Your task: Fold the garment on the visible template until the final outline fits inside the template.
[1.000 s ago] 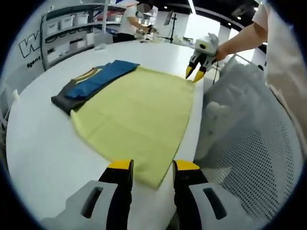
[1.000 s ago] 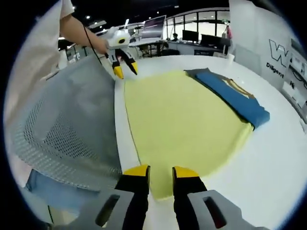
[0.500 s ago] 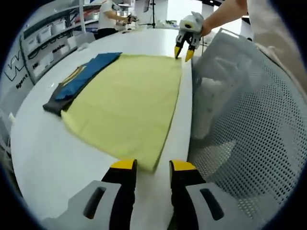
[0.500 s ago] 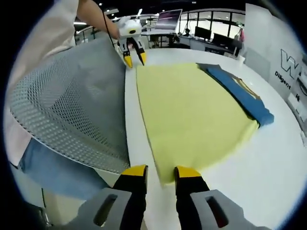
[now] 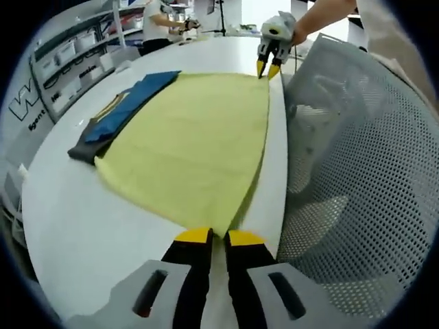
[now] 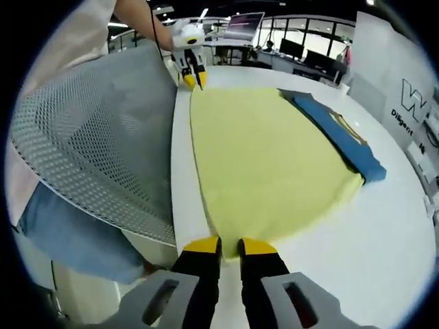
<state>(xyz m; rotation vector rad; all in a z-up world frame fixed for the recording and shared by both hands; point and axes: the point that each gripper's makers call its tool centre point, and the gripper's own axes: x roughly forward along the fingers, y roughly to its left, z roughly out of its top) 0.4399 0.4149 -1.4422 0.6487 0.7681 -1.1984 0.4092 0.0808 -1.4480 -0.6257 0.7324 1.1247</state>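
In the left gripper view the left gripper [image 5: 219, 236] pinches the near corner of the yellow cloth [image 5: 192, 137] spread on the white table [image 5: 82, 212] beside a folded blue shirt [image 5: 127, 110], while in the right gripper view the right gripper [image 6: 230, 245] clamps the opposite corner.

White round table [image 5: 82, 226] under me, grey mesh chair back [image 5: 357, 185] beside it, shelves with bins [image 5: 68, 51] on one wall, dark windows [image 6: 302, 48] and monitors behind.
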